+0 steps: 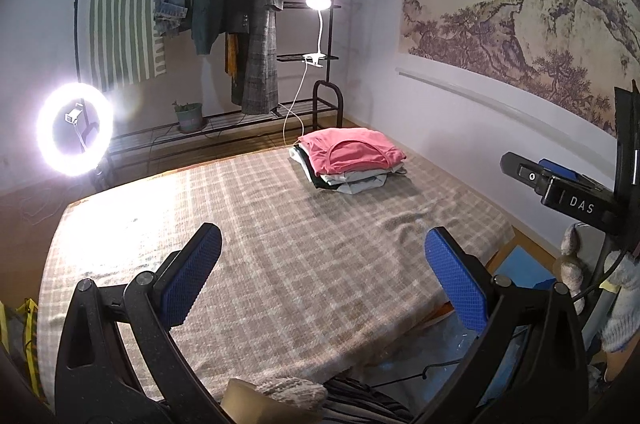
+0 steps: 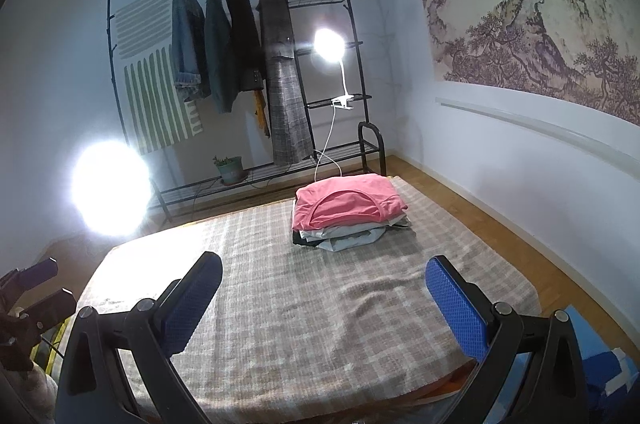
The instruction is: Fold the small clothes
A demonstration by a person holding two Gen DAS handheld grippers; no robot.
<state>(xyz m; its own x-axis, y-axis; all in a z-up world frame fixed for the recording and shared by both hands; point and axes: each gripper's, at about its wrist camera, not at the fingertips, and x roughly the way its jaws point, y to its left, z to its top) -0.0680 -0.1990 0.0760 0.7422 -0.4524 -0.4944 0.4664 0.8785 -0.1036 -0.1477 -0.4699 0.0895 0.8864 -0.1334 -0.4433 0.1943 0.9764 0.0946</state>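
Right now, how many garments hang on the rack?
4, left to right on the rack: denim jacket, dark green jacket, black coat, grey plaid coat. Others may hide behind.

- A plaid blanket (image 1: 260, 224) (image 2: 300, 304) covers the flat surface, rumpled near its right side.
- A stack of folded clothes (image 1: 352, 160) (image 2: 348, 216) rests on its far right part, a pink top uppermost.

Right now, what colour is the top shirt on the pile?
Pink. The top shirt shows best in the right wrist view.
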